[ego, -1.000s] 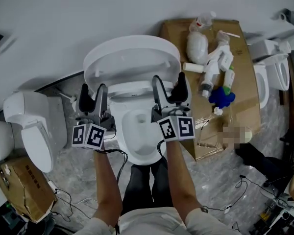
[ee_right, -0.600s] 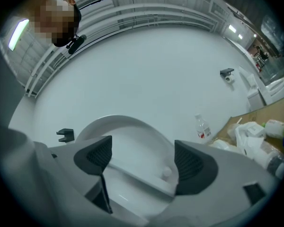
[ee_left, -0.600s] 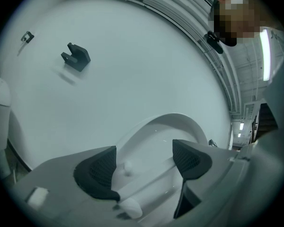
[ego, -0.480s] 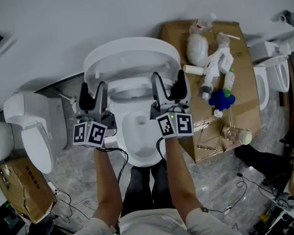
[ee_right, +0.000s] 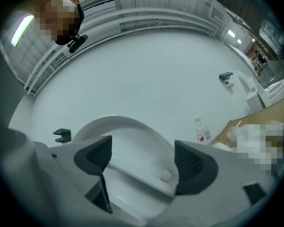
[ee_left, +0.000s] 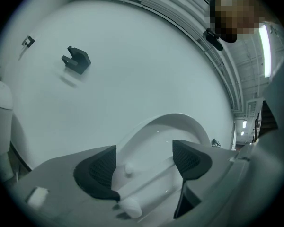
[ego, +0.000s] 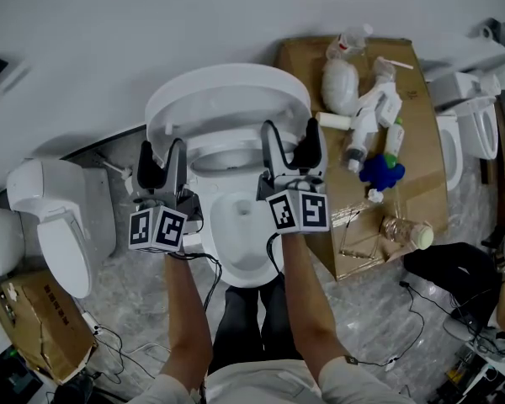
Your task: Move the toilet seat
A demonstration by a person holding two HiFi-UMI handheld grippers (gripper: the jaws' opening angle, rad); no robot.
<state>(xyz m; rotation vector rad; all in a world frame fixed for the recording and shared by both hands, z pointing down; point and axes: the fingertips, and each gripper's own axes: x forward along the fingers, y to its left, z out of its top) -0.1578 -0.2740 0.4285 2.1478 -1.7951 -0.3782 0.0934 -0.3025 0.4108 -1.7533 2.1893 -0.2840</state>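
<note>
A white toilet (ego: 236, 234) stands against the wall with its seat and lid (ego: 227, 99) raised upright, underside facing me. My left gripper (ego: 162, 154) hovers over the bowl's left rim, jaws open and empty. My right gripper (ego: 290, 141) hovers over the right rim near the hinge, also open and empty. In the left gripper view the raised seat (ee_left: 161, 136) with its white bumpers shows between the pads of the left gripper (ee_left: 144, 162). In the right gripper view the seat (ee_right: 128, 150) fills the gap of the right gripper (ee_right: 144, 160), untouched.
A flat cardboard sheet (ego: 421, 167) to the right carries several bottles, a white bag and a blue object (ego: 380, 168). Other toilets stand at the left (ego: 50, 217) and far right (ego: 463, 133). A cardboard box (ego: 34, 322) sits at lower left. Cables lie on the floor.
Both grippers have barely shifted and stay open. A dark shape on the floor at lower right has moved.
</note>
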